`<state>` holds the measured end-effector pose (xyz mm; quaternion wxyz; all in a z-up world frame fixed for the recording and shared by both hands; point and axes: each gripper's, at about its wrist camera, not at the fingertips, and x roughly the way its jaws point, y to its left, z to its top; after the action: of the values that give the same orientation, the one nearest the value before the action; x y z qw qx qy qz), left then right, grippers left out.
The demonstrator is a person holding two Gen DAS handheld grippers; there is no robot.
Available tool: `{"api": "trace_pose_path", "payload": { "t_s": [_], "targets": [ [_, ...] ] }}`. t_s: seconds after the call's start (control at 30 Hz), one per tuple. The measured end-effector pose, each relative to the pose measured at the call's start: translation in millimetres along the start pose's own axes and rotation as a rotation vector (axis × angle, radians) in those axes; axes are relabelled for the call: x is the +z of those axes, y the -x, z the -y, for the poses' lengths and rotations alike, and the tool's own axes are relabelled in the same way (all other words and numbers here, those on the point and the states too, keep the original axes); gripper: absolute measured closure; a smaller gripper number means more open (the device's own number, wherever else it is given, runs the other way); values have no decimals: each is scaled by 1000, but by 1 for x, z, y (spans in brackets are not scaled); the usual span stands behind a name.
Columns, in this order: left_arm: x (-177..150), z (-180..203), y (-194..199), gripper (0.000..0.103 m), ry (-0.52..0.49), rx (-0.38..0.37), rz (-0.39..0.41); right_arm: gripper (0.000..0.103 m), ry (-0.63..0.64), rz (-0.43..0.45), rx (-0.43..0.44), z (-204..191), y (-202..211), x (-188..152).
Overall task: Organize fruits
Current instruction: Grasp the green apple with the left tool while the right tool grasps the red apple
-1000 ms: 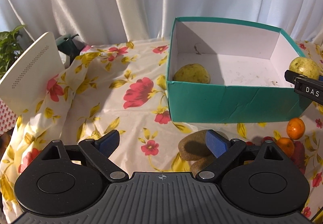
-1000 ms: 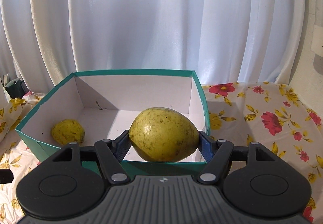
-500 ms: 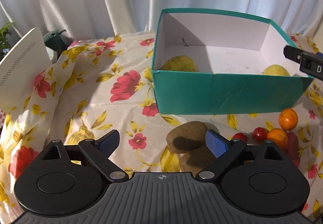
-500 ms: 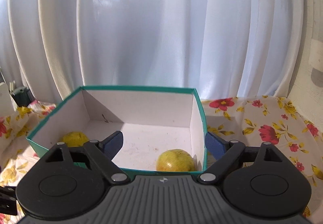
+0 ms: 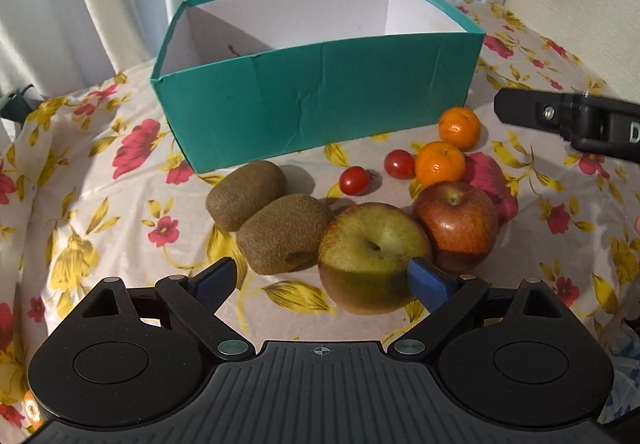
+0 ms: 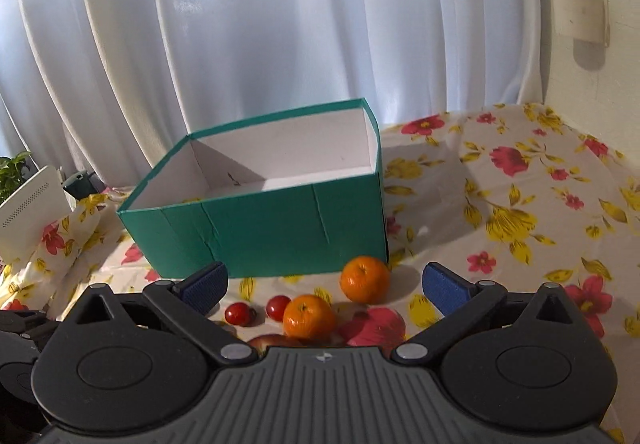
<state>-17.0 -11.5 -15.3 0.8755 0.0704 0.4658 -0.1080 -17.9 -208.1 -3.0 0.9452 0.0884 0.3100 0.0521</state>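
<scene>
Backdrop: white curtains (image 6: 280, 44) hang behind a table (image 5: 100, 204) covered in a floral cloth.
Left hand-held gripper (image 5: 320, 278): spread wide, low over the fruit near the table's front edge; a second ago it looked at the box from farther left, and only kiwis showed between its fingers.
Green apple (image 5: 370, 256): partly between the blue pads, touching the right pad (image 5: 428, 282); not pinched.
Red apple (image 5: 456, 228): just beside the green one, on its right.
Kiwis (image 5: 286, 238): two, side by side, left of the apples.
Cherry tomatoes (image 5: 355, 181): two, between the kiwis and the tangerines.
Tangerines (image 6: 310, 316): two, near the box's front right corner.
Right hand-held gripper (image 6: 322, 282): spread and empty, above the tangerines; earlier it pinched a yellow fruit, then released it into the box.
Teal box (image 5: 320, 104): mid-table; its contents are hidden behind the front wall now.
</scene>
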Motion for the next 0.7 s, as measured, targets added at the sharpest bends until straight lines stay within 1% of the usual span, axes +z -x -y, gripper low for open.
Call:
{"api": "trace_pose_path", "payload": {
  "t_s": [0.07, 0.13, 0.2, 0.23, 0.27, 0.4, 0.43, 0.47, 0.63, 0.7],
  "targets": [
    [-1, 3, 2, 7, -4, -17, 15, 0, 29, -9, -24, -5, 2, -6],
    [-1, 7, 2, 7, -14, -36, 29, 0, 77, 8, -25, -10, 6, -10],
    [-2, 11, -1, 10, -28, -43, 32, 0, 107, 30, -41, -13, 10, -13],
    [-2, 13, -5, 13, -36, -39, 24, 0, 117, 38, -49, -14, 11, -13],
    [-2, 14, -8, 14, -39, -36, 16, 0, 125, 36, -50, -14, 11, -13],
    [-1, 15, -20, 17, -35, -75, 0, 0, 125, 2, -36, -13, 8, -17],
    [-2, 17, -24, 20, -45, -81, -2, 0, 127, -9, -28, -13, 8, -19],
    [-2, 18, -29, 24, -52, -89, -9, 0, 132, -14, -25, -13, 7, -20],
    [0, 18, -51, 24, -54, -111, -49, 0, 164, -14, -14, -16, 6, -26],
    [0, 20, -55, 24, -65, -108, -43, 0, 171, -13, -10, -17, 6, -27]
  ]
}}
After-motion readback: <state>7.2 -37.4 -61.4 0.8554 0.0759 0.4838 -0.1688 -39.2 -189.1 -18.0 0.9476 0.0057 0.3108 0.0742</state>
